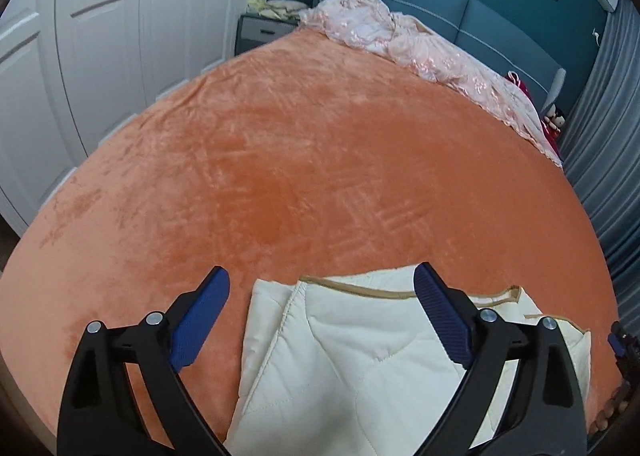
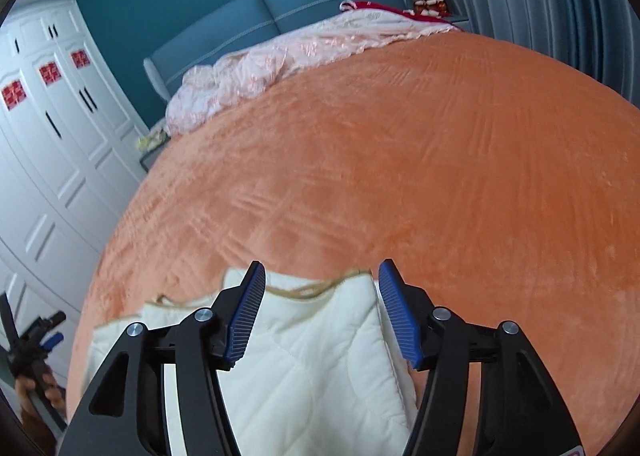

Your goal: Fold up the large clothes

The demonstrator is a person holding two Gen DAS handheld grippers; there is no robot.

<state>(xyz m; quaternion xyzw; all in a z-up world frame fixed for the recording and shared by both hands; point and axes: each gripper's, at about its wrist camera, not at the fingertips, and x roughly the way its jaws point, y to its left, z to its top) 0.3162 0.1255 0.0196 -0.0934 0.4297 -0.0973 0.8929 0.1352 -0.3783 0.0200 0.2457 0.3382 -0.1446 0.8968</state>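
We see the left gripper (image 1: 322, 284) spread wide, its blue pads (image 1: 200, 320) holding nothing, poised over the cream quilted garment (image 1: 352, 360). That garment lies folded on the orange bedspread (image 1: 320, 176), at six o'clock in both views, tan trim along its far edge. The right gripper (image 2: 322, 280) is likewise parted, gripping nothing, its fingers straddling the garment's right portion; we cannot tell whether they touch the cloth. A crumpled pink quilt (image 1: 420, 44) sits toward one o'clock by the blue headboard (image 1: 460, 16).

Both views low over bed (image 1: 320, 176)
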